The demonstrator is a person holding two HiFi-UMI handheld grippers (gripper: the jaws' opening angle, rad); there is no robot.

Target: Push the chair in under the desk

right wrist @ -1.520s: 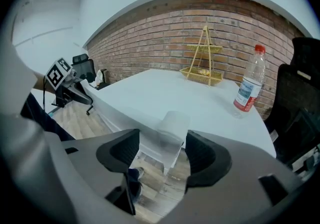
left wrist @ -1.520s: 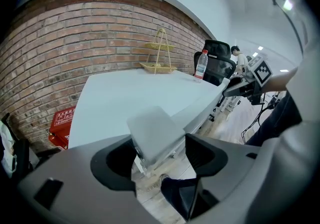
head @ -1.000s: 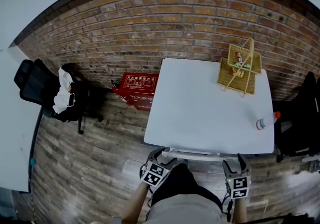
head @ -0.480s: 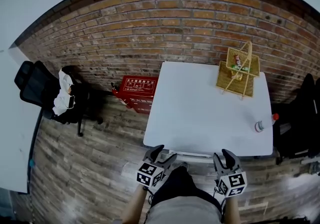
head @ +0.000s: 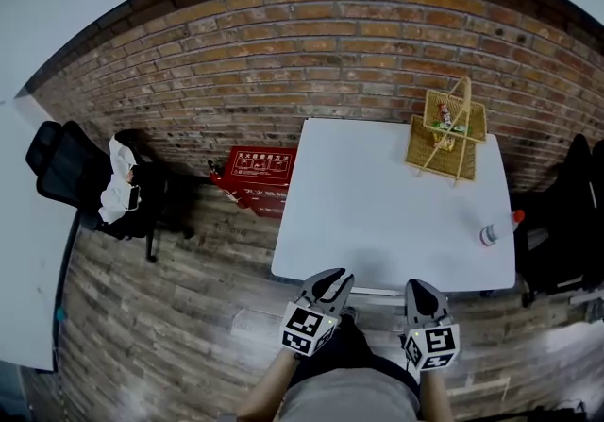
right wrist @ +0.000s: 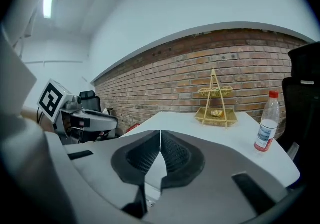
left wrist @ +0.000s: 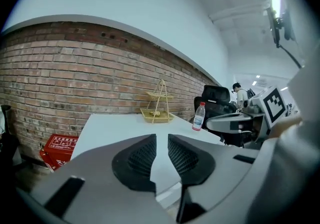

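Note:
The white desk stands against the brick wall. Just below its near edge, between my arms, lies a black shape; whether it is the chair's back I cannot tell, as the desk hides the rest. My left gripper hovers at the desk's near edge. Its jaws have just been closing to a narrow gap with nothing between them, as the left gripper view shows. Beside it to the right, my right gripper is shut and empty, its pads meeting in the right gripper view.
A wire basket and a plastic bottle stand on the desk's right side. A red box lies on the floor to its left. One black office chair stands far left, another at the right.
Both grippers have risen from either side of the black shape to the desk's near edge. Their jaws have gone from wide open to nearly closed on the left and closed on the right.

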